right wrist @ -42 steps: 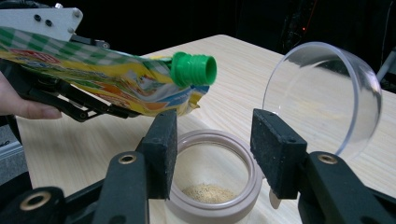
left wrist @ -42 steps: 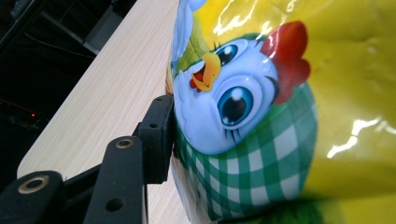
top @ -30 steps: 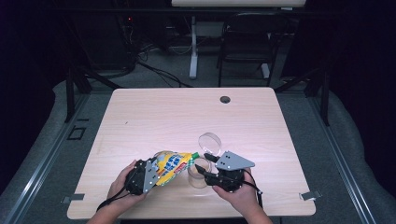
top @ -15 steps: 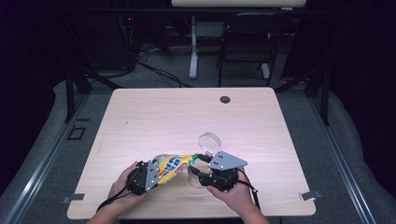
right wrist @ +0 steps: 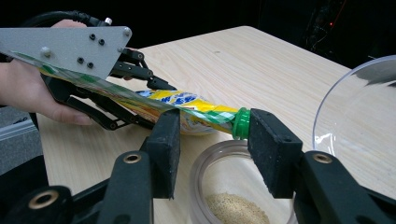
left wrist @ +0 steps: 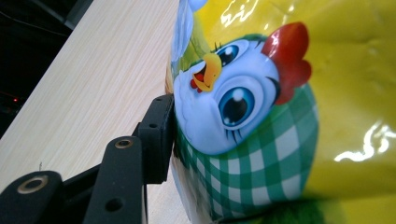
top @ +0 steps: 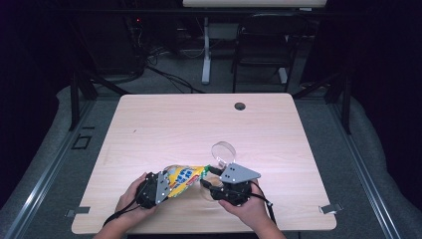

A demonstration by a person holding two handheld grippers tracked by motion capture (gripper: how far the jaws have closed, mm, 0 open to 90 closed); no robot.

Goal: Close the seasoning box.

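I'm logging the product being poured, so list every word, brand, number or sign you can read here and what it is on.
Yellow pouch: blue lettering on its side, too blurred and small to read in the high view and the right gripper view.
Yellow pouch, left gripper view: a cartoon chicken picture with green check, no readable words.
Green cap, clear jar, clear lid, table: no text.

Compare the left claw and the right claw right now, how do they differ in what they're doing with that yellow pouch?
The left claw is shut on the yellow pouch, clamping its printed body; the right claw is open, its jaws standing either side of the pouch's green cap. The right claw hangs over a clear jar with granules inside; the left claw sits beside it over the table. Both are hand-held and black-jawed.
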